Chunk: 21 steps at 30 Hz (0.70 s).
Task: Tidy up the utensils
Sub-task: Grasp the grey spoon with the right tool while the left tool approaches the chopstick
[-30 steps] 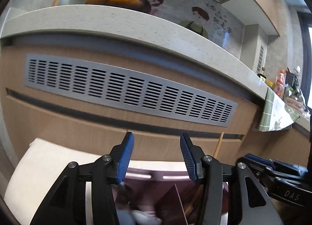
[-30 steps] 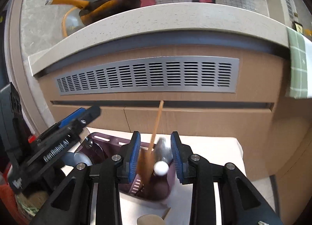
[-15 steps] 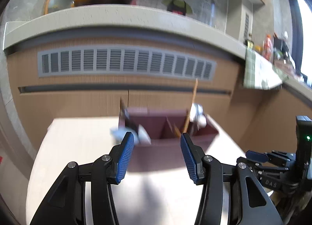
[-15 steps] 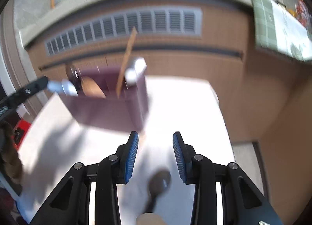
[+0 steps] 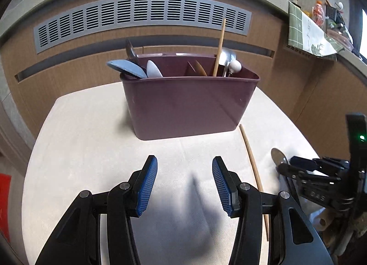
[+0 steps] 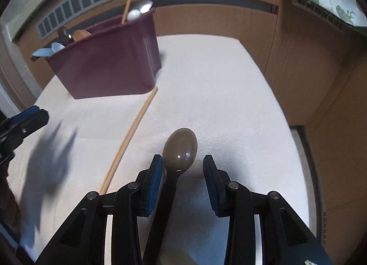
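A maroon utensil caddy (image 5: 188, 102) stands on the white table (image 5: 91, 150), holding blue and white spoons, a wooden spoon, a chopstick (image 5: 219, 47) and a metal ladle. It also shows in the right wrist view (image 6: 107, 63). A loose wooden chopstick (image 6: 130, 136) lies on the table in front of it; it shows too in the left wrist view (image 5: 252, 168). A dark spoon (image 6: 180, 148) lies between the open fingers of my right gripper (image 6: 183, 177), its handle running under the gripper. My left gripper (image 5: 184, 184) is open and empty above the table, in front of the caddy.
A wooden cabinet front with a grey vent grille (image 5: 137, 17) rises behind the table under a stone counter. A green checked cloth (image 5: 305, 33) hangs from the counter at right. The right gripper shows at the right edge of the left wrist view (image 5: 321, 173).
Both grippers have pulled back from the caddy and tilted down toward the table. The right gripper let go of the chopstick in the caddy and now straddles the dark spoon.
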{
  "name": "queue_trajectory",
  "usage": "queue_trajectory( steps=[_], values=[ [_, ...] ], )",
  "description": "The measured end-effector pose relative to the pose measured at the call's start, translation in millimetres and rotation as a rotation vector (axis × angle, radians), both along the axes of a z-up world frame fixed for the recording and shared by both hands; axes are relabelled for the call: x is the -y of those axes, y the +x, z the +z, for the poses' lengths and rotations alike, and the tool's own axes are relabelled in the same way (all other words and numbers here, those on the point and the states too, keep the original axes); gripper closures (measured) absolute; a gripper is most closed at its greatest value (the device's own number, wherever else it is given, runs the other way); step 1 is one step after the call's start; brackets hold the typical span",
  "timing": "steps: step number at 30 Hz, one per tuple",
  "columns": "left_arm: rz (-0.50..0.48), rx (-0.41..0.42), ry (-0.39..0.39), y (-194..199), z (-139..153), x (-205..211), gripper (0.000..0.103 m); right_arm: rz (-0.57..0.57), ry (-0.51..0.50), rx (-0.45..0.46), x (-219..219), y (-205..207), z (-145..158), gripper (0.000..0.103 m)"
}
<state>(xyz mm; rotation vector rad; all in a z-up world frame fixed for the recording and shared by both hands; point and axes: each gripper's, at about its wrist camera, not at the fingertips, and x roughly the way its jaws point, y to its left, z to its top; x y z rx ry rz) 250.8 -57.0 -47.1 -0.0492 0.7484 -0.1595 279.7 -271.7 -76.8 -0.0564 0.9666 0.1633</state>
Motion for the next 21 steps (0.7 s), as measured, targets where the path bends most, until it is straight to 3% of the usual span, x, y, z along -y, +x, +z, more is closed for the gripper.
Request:
queue_trajectory(
  steps=[7, 10, 16, 21],
  values=[
    [0.006, -0.025, -0.002, 7, -5, 3, 0.052, 0.033, -0.057, 0.027, -17, 6, 0, 0.067],
    [0.003, -0.031, -0.002, 8, -5, 5, 0.052, 0.037, -0.081, 0.047, -21, 4, 1, 0.073],
    [-0.026, -0.055, 0.010, 10, -9, 17, 0.052, 0.002, -0.033, 0.092, 0, -10, 14, 0.073],
    [-0.108, -0.128, -0.040, 14, -19, 38, 0.052, -0.030, 0.028, 0.128, 21, -25, 25, 0.073]
  ],
)
